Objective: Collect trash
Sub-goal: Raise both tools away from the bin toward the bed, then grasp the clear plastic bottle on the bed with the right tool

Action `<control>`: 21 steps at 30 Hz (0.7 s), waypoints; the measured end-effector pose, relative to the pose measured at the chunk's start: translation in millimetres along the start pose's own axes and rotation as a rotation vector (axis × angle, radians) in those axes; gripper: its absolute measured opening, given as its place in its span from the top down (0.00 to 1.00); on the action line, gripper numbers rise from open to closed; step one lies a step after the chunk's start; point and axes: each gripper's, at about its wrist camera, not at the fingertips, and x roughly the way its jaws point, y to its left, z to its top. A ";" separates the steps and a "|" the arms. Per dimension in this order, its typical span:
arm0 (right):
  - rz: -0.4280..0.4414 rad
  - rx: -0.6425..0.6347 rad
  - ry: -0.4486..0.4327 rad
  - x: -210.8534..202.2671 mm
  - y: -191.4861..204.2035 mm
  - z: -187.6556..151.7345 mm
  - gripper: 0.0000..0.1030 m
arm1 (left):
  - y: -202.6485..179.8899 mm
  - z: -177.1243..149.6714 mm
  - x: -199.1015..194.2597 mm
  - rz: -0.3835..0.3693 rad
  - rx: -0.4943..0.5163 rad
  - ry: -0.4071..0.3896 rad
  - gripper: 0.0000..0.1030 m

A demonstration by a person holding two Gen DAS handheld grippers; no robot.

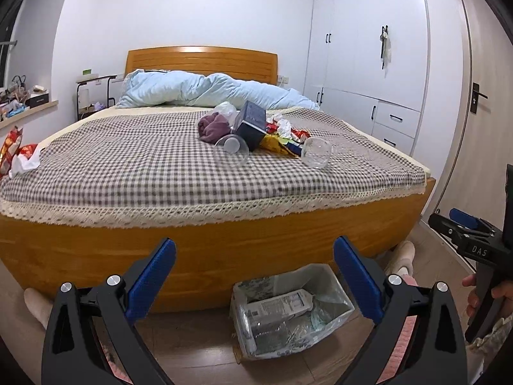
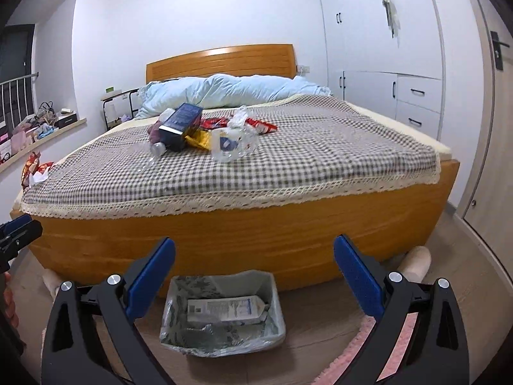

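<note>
A bedroom with white walls and a wood-plank floor, a wooden bed [image 1: 205, 256] filling the middle and white wardrobes [image 1: 368, 48] along the right. Near the foot of the bed the left gripper [image 1: 255, 253] hangs above the floor with its blue-padded jaws spread wide and nothing between them; the right gripper [image 2: 255, 253] beside it is likewise released and empty, and a hand [image 1: 487, 292] shows on its black handle in the left view. Just below and ahead of both, on the floor against the footboard, stands a grey trash bin [image 2: 275, 304] with a clear liner, holding a flattened white carton [image 2: 224, 309] and crumpled plastic. Farther off, on the checked bedspread [image 1: 128, 166], the rest of the trash lies in a heap: a dark blue box [image 1: 251, 125] tilted on its side, a clear plastic cup [image 1: 232, 146] tipped over beside it, another clear cup [image 1: 317, 152] to the right, red and yellow snack wrappers [image 1: 282, 139], crumpled white paper [image 1: 283, 125] and a maroon cloth [image 1: 213, 128]. A red snack bag [image 1: 16, 154] sits at the bed's far left edge. A pale blue duvet [image 1: 205, 91] is bunched by the headboard.
</note>
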 end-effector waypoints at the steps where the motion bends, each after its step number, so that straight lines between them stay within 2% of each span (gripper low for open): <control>1: -0.008 0.001 0.002 1.0 -3.0 0.8 0.08 | -0.8 2.4 4.5 -0.005 -0.002 0.004 0.07; 11: -0.044 0.092 0.050 37.8 -33.3 6.4 0.08 | -7.1 17.1 42.8 -0.009 0.030 0.040 0.07; 21: -0.017 0.028 0.060 84.7 -6.2 23.8 0.08 | 6.2 33.3 73.9 0.005 0.012 0.050 0.07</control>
